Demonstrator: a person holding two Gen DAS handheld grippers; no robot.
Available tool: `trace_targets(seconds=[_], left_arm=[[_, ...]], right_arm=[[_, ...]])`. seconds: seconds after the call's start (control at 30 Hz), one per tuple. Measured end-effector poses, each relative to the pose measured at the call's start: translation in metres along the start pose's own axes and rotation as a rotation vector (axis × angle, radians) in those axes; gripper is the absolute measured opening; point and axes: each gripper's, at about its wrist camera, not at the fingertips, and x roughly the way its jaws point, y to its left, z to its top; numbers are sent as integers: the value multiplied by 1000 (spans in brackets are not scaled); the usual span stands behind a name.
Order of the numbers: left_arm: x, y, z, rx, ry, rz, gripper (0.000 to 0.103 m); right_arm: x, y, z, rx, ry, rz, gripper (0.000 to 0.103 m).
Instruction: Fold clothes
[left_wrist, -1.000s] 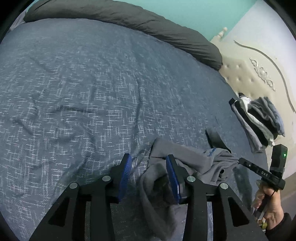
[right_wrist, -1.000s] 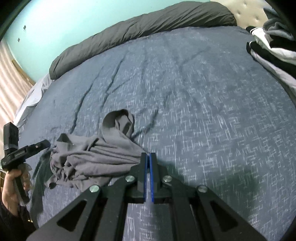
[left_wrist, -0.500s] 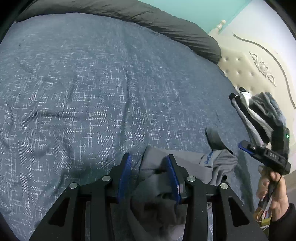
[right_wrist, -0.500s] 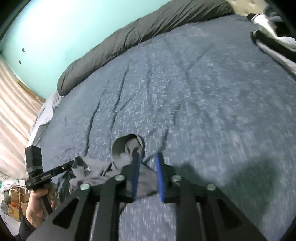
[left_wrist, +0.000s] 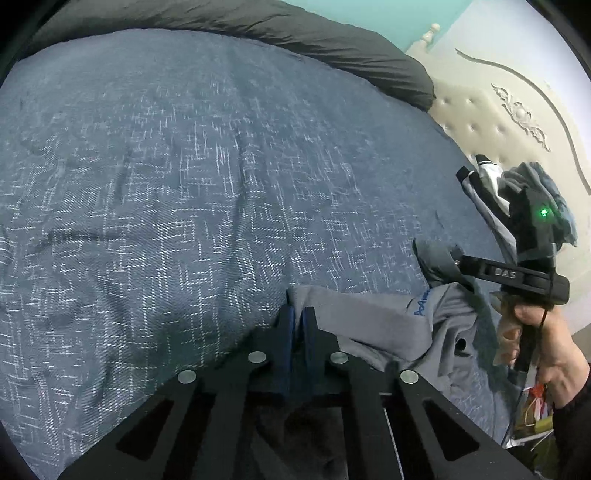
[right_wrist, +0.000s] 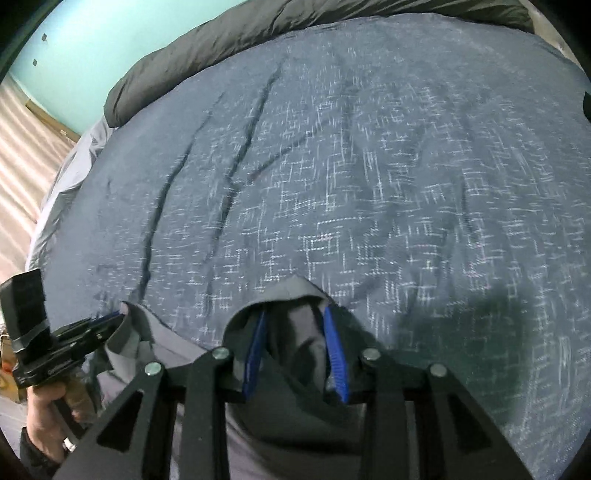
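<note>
A crumpled grey garment (left_wrist: 369, 317) with small blue lettering lies on the blue patterned bedspread (left_wrist: 184, 184) near its front edge. My left gripper (left_wrist: 297, 314) is shut on the garment's left edge, with the cloth pinched between the blue pads. In the right wrist view, that gripper (right_wrist: 110, 318) shows at the far left, in a person's hand. My right gripper (right_wrist: 295, 312) stands partly open. A loose fold of the grey garment (right_wrist: 288, 291) lies between and over its blue pads (right_wrist: 334, 339). In the left wrist view, the right gripper (left_wrist: 456, 260) reaches into the garment's darker end.
A stack of folded clothes (left_wrist: 491, 192) sits at the bed's right side by the cream headboard (left_wrist: 498, 122). A dark grey rolled duvet (left_wrist: 295, 33) runs along the far edge. Wooden floor (right_wrist: 26, 140) shows beyond the bed's left side.
The left jaws, open over the garment before, have closed on its edge. The right gripper, shut a second ago, has opened and moved over to the garment's far fold.
</note>
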Motion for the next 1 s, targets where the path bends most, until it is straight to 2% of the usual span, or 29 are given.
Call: trace_targets(seconds=[0.03,0.07,0.17,0.4,0.6,0.67,0.77,1.0], left_arm=[[-3,0,0,1,-10,2,3],[-7,0,0,0,-21,3,3],[-27,3,2,-12,-73,6,3],[-83,10,5,-23,-201,39,3],[-128,17,3,-30,-295,57,3],[-137,21,3,-35,-314,66,3],[-134,32,3,-56,-304,73,3],[-98,57,9,-102,-231,96,3]], right_arm=[[1,1,-1,-8,-4,2,9],[-1,2,-2,-15,-11,3,5],[-15,3,-6,-28,-58,16,2],[-68,-13,-12,32,-222,84,1],[-101,-17,-13,80,-343,189,1],[-103,-16,-11,69,-345,197,1],[-87,-6,-6,47,-293,159,1],[-41,-8,9,76,-207,47,2]])
